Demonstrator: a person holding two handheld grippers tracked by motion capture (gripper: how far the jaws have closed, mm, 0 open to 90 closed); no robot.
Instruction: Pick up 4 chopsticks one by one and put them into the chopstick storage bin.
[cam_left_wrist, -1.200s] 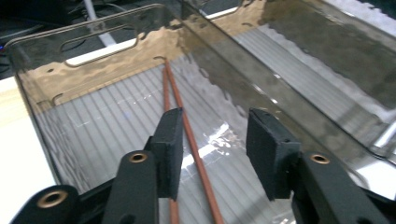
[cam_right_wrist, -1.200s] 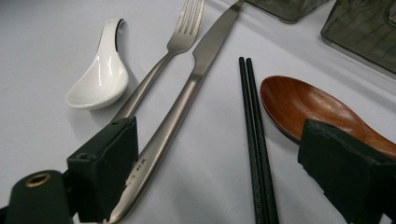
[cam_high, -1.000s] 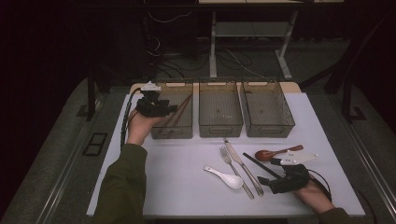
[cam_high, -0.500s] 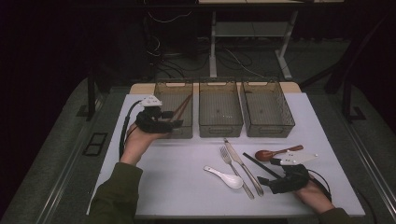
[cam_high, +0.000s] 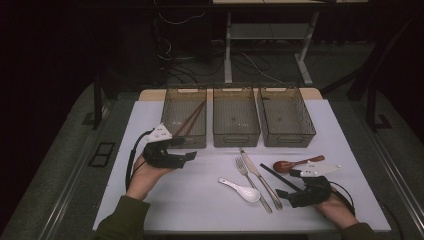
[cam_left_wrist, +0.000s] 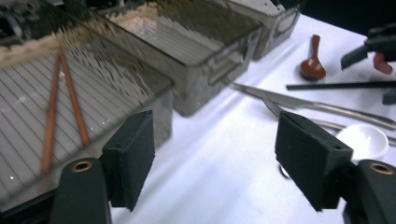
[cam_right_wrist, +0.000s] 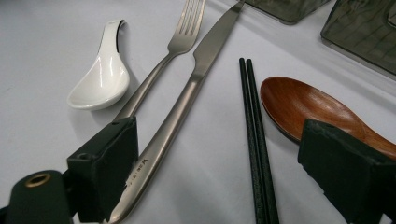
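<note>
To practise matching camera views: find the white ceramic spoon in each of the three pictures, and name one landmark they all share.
High view: the white ceramic spoon lies front and centre on the table, left of the fork.
Left gripper view: its bowl peeks out at the right edge, behind the right jaw.
Right gripper view: upper left, bowl nearest the camera.
Shared landmark: the table knife beside the fork.

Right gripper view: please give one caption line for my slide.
Open hand-held gripper over black chopsticks, with knife, fork, white spoon and brown spoon nearby.
</note>
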